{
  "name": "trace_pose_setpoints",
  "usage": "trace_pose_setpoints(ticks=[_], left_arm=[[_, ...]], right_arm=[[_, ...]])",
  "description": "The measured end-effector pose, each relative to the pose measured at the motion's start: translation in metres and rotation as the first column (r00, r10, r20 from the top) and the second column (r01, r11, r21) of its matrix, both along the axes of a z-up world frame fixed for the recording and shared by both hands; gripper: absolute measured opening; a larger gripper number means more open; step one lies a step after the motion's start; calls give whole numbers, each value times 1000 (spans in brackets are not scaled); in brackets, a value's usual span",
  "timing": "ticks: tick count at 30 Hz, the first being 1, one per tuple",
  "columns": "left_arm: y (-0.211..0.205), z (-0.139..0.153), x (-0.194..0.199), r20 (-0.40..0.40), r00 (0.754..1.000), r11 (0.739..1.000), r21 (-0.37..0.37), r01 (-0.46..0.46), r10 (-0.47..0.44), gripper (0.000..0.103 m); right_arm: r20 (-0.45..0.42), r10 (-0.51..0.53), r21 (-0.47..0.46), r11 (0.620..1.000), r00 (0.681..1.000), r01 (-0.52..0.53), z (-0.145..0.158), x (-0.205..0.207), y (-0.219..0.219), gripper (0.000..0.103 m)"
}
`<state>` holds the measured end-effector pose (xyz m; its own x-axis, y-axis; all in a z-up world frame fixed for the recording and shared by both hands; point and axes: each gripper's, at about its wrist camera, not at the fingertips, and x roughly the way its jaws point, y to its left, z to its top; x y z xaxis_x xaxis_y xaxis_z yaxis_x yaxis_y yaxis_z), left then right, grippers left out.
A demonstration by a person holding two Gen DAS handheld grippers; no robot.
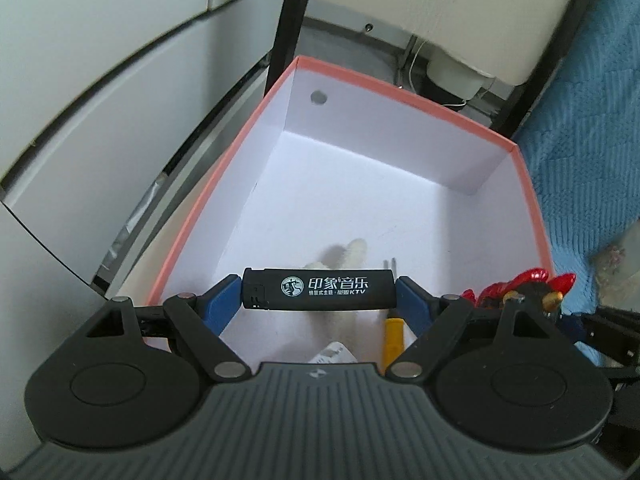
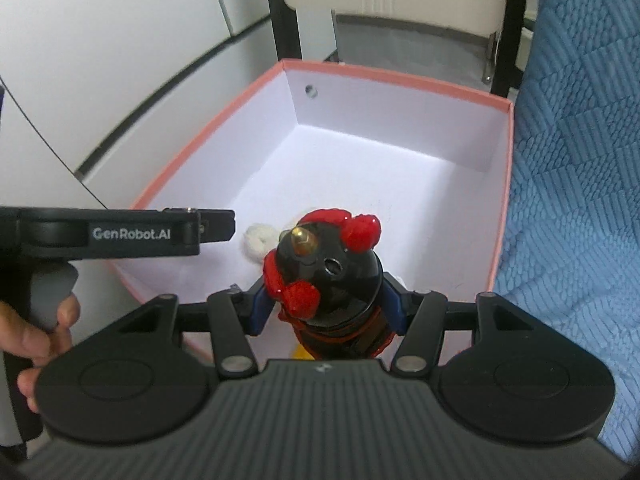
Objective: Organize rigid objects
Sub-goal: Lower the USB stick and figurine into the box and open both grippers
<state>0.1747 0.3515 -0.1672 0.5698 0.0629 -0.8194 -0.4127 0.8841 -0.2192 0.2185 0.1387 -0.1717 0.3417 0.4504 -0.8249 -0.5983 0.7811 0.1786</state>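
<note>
Pinching a lighter (image 1: 320,289) crosswise, the left claw (image 1: 320,294) hangs over the box (image 1: 532,216) below; right claw (image 2: 326,300) grips a figurine (image 2: 328,272).

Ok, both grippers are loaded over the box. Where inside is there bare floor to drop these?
The far half of the pink-rimmed box is bare white floor, up to the back wall and the right wall. The near end is crowded: a white fuzzy item, a yellow tool and a paper scrap lie under the lighter and figurine.
</note>
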Motion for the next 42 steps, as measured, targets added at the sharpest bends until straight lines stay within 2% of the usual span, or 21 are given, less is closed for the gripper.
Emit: trace_pose_setpoints(ticks=[8, 15, 18, 22, 35, 42], left_arm=[[12, -21, 10, -22, 1000, 1000, -20, -7, 7, 86], [9, -15, 8, -8, 1000, 1000, -17, 9, -9, 86], [10, -10, 5, 2, 1000, 1000, -28, -2, 2, 92], [8, 3, -2, 24, 1000, 999, -40, -15, 16, 92], [-26, 67, -52, 121, 992, 999, 36, -37, 32, 92], [-48, 100, -83, 182, 982, 997, 36, -65, 57, 92]], right_arm=[[-27, -12, -29, 1000, 1000, 11, -22, 14, 9, 59], [-55, -23, 4, 1000, 998, 23, -24, 19, 6, 59], [-45, -17, 39, 999, 999, 19, -15, 19, 1, 71], [-26, -33, 51, 998, 999, 35, -4, 16, -7, 72], [59, -31, 120, 993, 998, 23, 48, -21, -47, 72], [114, -31, 151, 988, 993, 13, 77, -46, -70, 72]])
